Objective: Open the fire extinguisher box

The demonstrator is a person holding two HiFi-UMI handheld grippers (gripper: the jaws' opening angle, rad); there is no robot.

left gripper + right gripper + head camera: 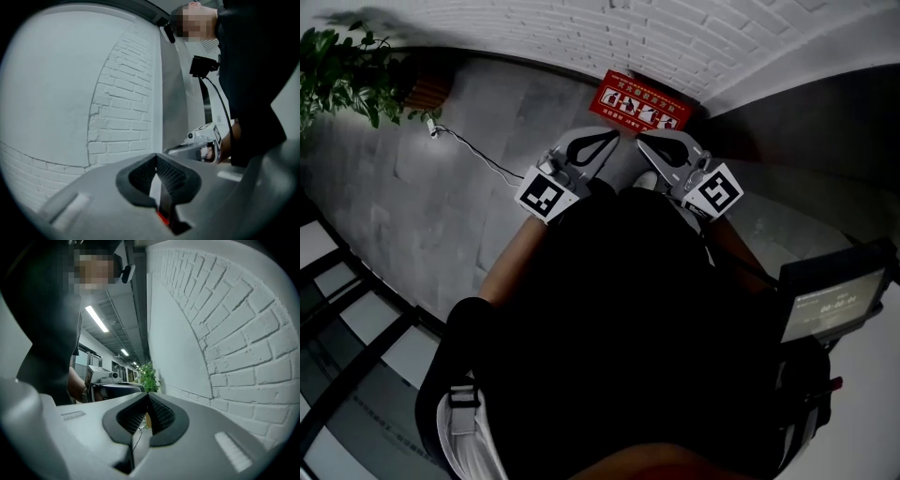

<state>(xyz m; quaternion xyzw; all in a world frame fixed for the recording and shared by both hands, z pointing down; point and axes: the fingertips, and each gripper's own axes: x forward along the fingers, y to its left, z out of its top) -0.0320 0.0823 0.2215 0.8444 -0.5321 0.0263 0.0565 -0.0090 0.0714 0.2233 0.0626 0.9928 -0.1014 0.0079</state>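
The fire extinguisher box (639,105) is red with white drawings on the face that shows. It stands on the grey floor (441,197), right against the foot of the white brick wall (581,37). From these views I cannot tell if its door is open or closed.

The person (619,319), in dark clothes, holds both grippers just in front of the box, and neither one touches it. The left gripper (612,137) is near the left corner of the box. Its jaws are pressed together at the tips, and its own view shows only wall behind the small gap lower down, so it grasps nothing. The right gripper (643,144) is just beside it, below the middle of the box. Its jaws are also clenched tip to tip and hold nothing.

A thin white cable (478,155) lies on the floor to the left of the box. Further left, well apart from the box, a green plant (347,66) stands by the same wall.
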